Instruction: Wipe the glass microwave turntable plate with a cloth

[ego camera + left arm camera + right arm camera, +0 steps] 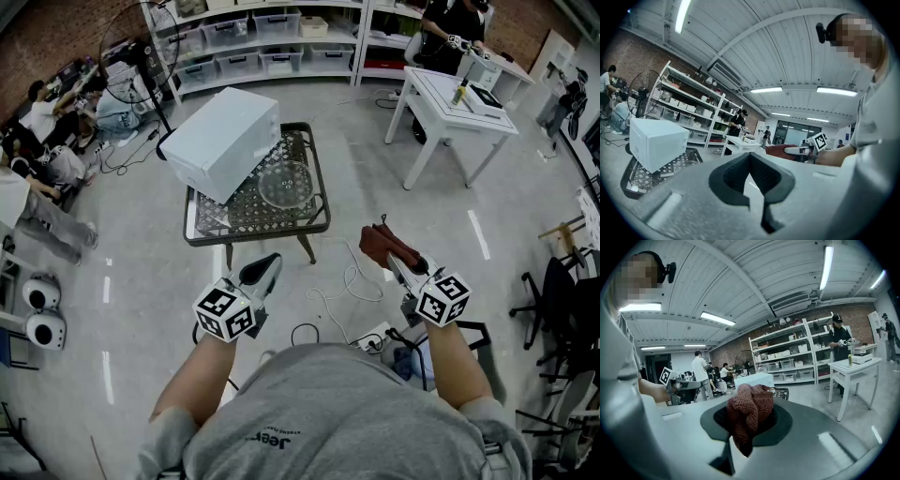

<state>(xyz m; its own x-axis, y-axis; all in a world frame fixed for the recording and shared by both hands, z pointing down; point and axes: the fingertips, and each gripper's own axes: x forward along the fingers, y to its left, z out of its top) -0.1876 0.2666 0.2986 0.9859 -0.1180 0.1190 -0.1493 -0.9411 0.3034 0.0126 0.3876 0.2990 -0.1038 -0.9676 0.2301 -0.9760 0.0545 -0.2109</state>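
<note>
**One cloth, one plate, two grippers above the floor**

Two grippers are seen, each with a marker cube. The left gripper (270, 262) (751, 161) is closed, its dark pads brought together with nothing between them. The right gripper (398, 264) (750, 420) is clamped on the single cloth (384, 244) (749, 411), a dark red waffle-weave piece bunched up at the jaw tips. Both grippers are held over bare floor, short of the low table's front edge and well apart from the plate.

One glass turntable plate (285, 184) is counted. It lies flat on the right half of the low table (248, 211), near the right edge. One white microwave (223, 141) (656, 143) is set at an angle over the table's left and rear part, and its nearer corner is just beside the plate.

The tabletop is an open metal mesh in a dark frame. The floor is smooth grey concrete, with one white cable (349, 281) looped across it near the front right leg. One standing fan (131, 42), white shelving (253, 37) loaded with storage bins, and one white desk (457, 108) are seen further back. Brick walls are visible behind.
</note>
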